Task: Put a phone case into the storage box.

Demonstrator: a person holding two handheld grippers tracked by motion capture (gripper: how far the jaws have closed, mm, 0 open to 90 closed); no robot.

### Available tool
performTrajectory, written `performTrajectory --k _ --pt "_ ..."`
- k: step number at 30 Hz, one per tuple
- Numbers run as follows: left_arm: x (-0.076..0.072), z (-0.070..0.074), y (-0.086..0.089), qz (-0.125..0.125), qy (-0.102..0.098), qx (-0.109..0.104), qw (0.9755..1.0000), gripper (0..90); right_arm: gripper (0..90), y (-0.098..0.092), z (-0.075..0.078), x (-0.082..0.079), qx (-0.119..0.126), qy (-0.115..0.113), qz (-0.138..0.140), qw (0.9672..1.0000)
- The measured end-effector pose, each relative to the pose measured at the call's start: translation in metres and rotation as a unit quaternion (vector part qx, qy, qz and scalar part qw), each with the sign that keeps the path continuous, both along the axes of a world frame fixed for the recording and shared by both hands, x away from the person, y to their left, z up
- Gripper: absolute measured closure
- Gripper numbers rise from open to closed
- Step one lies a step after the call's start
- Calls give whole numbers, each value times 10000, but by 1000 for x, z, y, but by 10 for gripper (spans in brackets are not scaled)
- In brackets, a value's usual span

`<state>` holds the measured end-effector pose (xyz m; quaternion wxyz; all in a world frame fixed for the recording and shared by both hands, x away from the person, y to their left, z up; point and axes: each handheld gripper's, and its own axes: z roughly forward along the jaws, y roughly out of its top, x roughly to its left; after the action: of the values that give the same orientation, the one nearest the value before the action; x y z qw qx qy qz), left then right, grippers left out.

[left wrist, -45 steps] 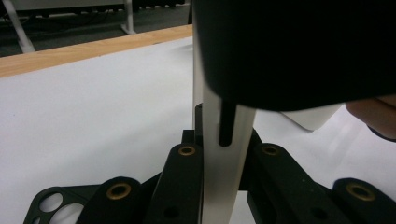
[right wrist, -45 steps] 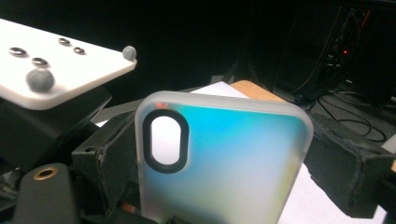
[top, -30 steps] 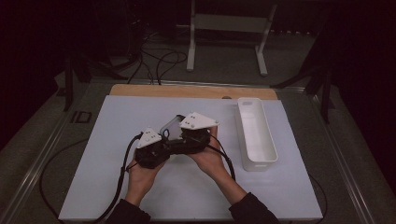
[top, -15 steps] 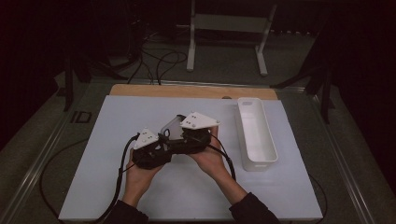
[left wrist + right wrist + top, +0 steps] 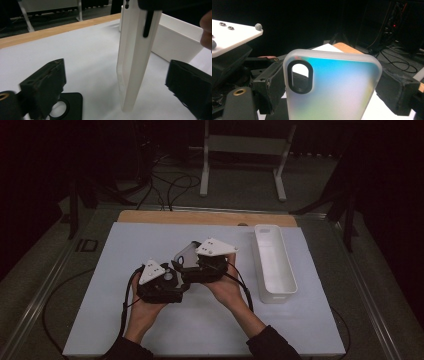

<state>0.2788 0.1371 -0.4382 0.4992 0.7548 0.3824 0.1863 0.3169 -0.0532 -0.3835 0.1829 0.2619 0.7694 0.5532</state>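
Broadly, I'm working over a white table mat (image 5: 210, 330) with a wooden strip along its far edge, and a long white tray (image 5: 274, 265) lying at my right side of it. Both of my hands are raised together above the middle of the mat.

My right gripper (image 5: 329, 85) has its jaws closed against the two long edges of a phone case (image 5: 332, 87), frosted and translucent, with a black-ringed oval camera opening near one corner. The case stands up out of the jaws, off the mat.

My left gripper (image 5: 120, 85) is spread wide and grips nothing; seen edge-on, the case hangs between its two jaws, touching neither.

I judge the case to be light, thin and springy, with a smooth skin that could slip. Squeezed across the flat back it would likely bow, so I'd take it by the edges, near the stiffer corners, with modest pressure.
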Motion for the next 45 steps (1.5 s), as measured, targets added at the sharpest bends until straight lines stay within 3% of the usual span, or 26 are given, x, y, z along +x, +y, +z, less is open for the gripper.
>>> performTrajectory --k 25,45 --pt "-17 -15 34 119 -403 129 9990 2 162 -14 12 20 3 45 -236 9997" --pt "-37 -40 65 143 -398 263 9988 3 162 -27 17 40 -41 64 -571 9983"
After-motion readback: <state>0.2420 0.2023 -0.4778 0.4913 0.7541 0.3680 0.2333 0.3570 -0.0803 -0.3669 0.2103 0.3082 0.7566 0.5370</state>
